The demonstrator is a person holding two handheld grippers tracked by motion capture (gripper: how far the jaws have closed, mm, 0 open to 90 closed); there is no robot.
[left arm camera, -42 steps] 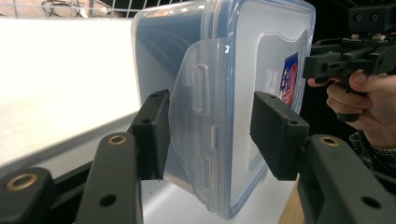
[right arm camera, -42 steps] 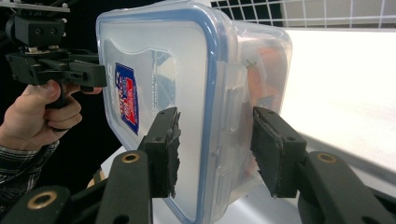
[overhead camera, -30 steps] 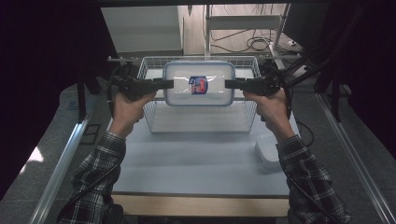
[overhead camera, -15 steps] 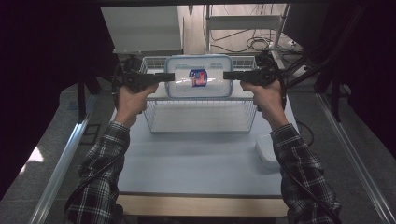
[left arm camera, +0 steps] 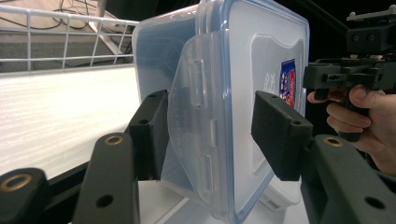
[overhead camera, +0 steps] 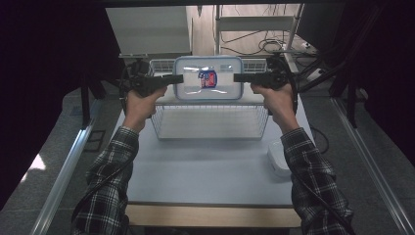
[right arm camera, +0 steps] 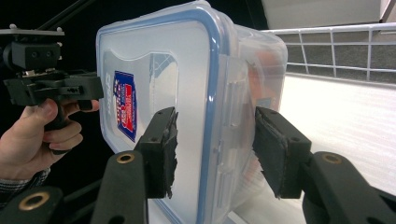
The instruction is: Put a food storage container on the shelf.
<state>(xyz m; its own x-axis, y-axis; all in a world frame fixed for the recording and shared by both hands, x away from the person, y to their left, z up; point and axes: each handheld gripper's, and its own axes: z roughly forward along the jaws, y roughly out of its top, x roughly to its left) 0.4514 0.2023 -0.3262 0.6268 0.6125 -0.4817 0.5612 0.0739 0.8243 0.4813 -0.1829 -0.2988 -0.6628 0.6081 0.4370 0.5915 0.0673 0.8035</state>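
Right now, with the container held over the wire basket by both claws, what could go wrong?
1. The left claw and the right claw each pinch the container only at a latch flap; it may slip or unlatch.
2. If one side lowers faster, the container could tilt and strike the wire basket.

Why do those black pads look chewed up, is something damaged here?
Yes: on the right gripper, the foam pad facing the lid of the plastic container is ragged and torn along its edge. The left gripper's pads look intact. The container itself looks whole, with its lid on.
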